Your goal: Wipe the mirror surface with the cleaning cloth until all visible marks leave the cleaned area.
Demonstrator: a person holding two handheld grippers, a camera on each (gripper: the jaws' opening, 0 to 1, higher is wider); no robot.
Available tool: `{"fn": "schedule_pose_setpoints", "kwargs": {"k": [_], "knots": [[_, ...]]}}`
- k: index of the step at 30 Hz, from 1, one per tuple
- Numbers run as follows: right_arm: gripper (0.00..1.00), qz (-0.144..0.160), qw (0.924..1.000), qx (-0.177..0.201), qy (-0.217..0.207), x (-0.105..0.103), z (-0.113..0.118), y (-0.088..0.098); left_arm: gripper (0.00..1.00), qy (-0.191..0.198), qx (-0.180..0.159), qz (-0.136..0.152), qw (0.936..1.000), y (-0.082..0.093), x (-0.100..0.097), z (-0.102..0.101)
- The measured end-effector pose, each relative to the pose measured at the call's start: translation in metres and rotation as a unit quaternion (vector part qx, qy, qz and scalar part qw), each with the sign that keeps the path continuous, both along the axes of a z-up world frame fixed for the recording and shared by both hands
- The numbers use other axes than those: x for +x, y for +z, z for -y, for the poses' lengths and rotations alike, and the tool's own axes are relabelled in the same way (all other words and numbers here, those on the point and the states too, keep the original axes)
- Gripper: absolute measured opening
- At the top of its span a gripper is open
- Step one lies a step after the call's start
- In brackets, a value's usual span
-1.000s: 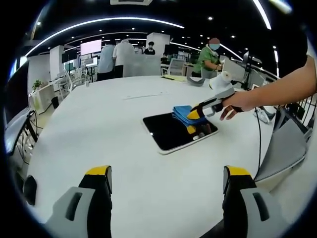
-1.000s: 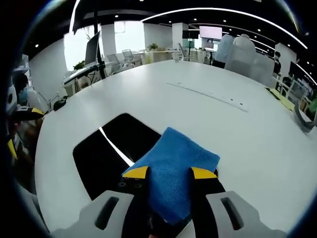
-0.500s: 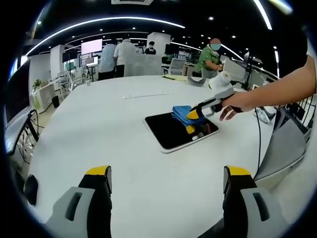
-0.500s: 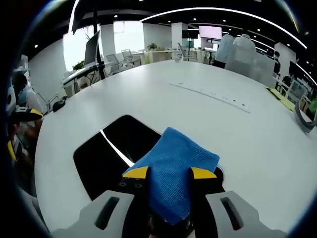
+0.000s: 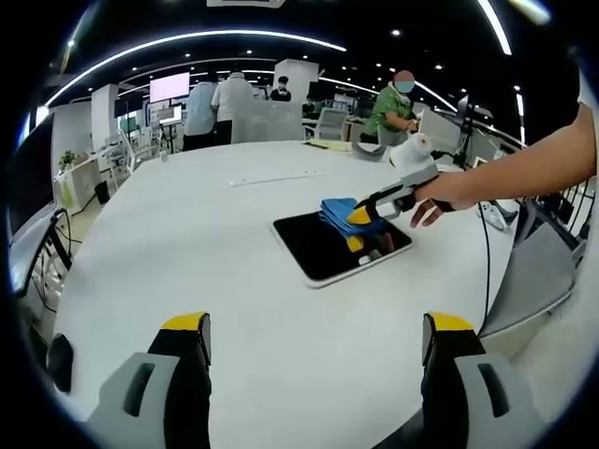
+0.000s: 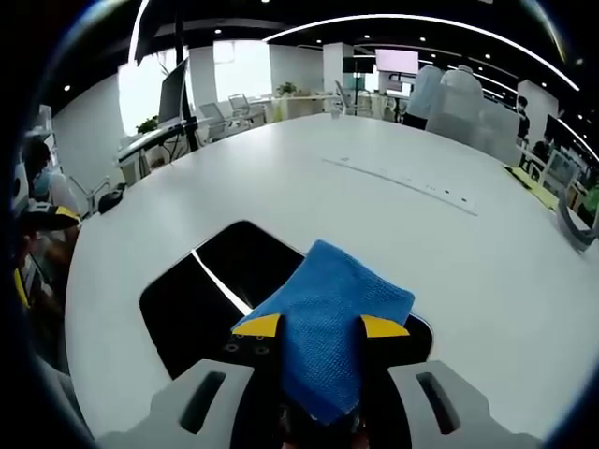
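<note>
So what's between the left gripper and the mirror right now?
Only bare white table. In the left gripper view, the left gripper sits open and short of the mirror, where the right gripper holds the blue cloth.

Light: bright, even, from curved ceiling strips (image 5: 187, 39) and small spots overhead.
Glare: a strip streaks the dark mirror (image 6: 220, 285); the window (image 6: 150, 89) is blown out white.
Shadows: soft and faint on the white table (image 5: 206, 253).
Distortion: strong fisheye bending at the edges.
Focus: centre sharp; the far people (image 5: 217, 98) perhaps slightly soft.
</note>
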State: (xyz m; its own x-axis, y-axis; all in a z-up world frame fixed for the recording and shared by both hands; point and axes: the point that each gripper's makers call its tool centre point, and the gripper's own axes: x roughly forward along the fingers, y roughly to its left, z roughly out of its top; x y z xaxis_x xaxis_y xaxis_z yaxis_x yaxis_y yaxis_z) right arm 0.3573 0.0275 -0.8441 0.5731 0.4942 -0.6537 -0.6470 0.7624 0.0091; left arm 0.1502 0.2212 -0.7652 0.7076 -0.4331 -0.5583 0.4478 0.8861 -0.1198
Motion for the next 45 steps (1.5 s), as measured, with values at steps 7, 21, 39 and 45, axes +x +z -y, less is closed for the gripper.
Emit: {"fn": "schedule_pose_setpoints", "kwargs": {"k": [7,21,39,45], "knots": [[0.28,0.001,1.0000,0.000,0.000,0.001,-0.008,0.000,0.95,-0.008,-0.001,-0.001,1.0000,0.000,0.000,0.000],[0.28,-0.001,1.0000,-0.002,-0.008,0.003,-0.014,-0.001,0.95,-0.017,-0.003,0.001,0.9998,0.002,0.001,-0.006],[0.27,-0.001,1.0000,-0.004,-0.004,0.006,-0.030,-0.001,0.96,-0.018,-0.005,0.000,0.9998,0.000,-0.001,-0.016],[0.27,0.000,1.0000,-0.003,-0.003,0.004,-0.038,0.000,0.96,-0.021,-0.005,0.001,0.9998,-0.001,-0.001,-0.017]]}}
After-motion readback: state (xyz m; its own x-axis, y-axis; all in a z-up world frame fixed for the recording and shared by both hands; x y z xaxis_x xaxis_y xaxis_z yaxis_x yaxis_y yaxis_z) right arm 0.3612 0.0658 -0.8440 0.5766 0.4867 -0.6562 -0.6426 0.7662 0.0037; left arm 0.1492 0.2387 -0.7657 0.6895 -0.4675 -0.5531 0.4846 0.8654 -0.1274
